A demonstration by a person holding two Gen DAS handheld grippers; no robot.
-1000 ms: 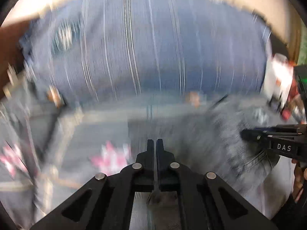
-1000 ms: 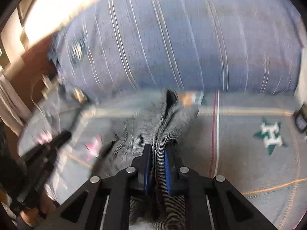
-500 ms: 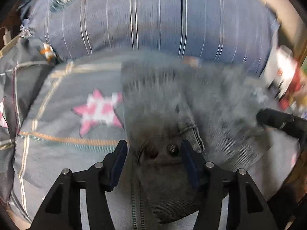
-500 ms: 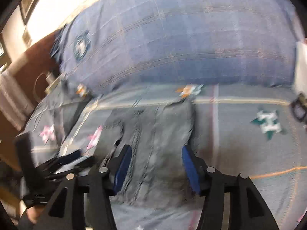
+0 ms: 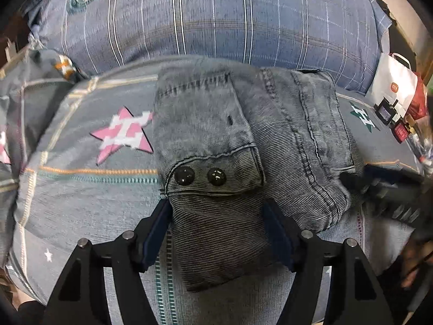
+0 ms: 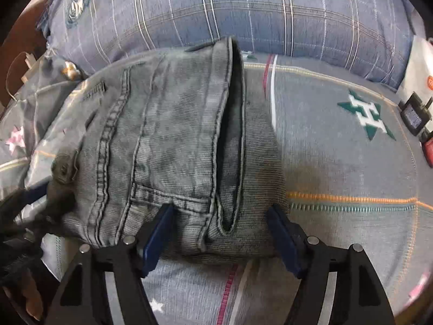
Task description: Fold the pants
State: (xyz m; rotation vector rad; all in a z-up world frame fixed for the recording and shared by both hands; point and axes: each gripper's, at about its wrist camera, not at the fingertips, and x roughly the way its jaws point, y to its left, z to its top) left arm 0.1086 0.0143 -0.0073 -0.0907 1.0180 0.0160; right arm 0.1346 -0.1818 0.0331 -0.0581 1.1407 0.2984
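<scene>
The grey denim pants point(image 5: 243, 146) lie folded in a thick stack on the grey patterned bedspread point(image 5: 81, 189). Two dark buttons on a flap point(image 5: 200, 176) face the left wrist view. My left gripper point(image 5: 216, 233) is open, its blue pads on either side of the stack's near end. In the right wrist view the pants point(image 6: 167, 146) show a hem opening and seams. My right gripper point(image 6: 220, 233) is open, its pads straddling the near edge. The right gripper also shows in the left wrist view point(image 5: 384, 189) at the right.
A large blue plaid pillow point(image 5: 216, 16) lies behind the pants. A white paper bag point(image 5: 395, 86) and small gadgets point(image 5: 389, 111) sit at the far right. The bedspread carries a pink star point(image 5: 124, 135) on the left and a green star point(image 6: 365, 113) on the right.
Both grippers were shut on the pants a second ago and have opened. The pants dropped flat onto the bed as a folded stack. Both grippers now sit close at its near edge.
</scene>
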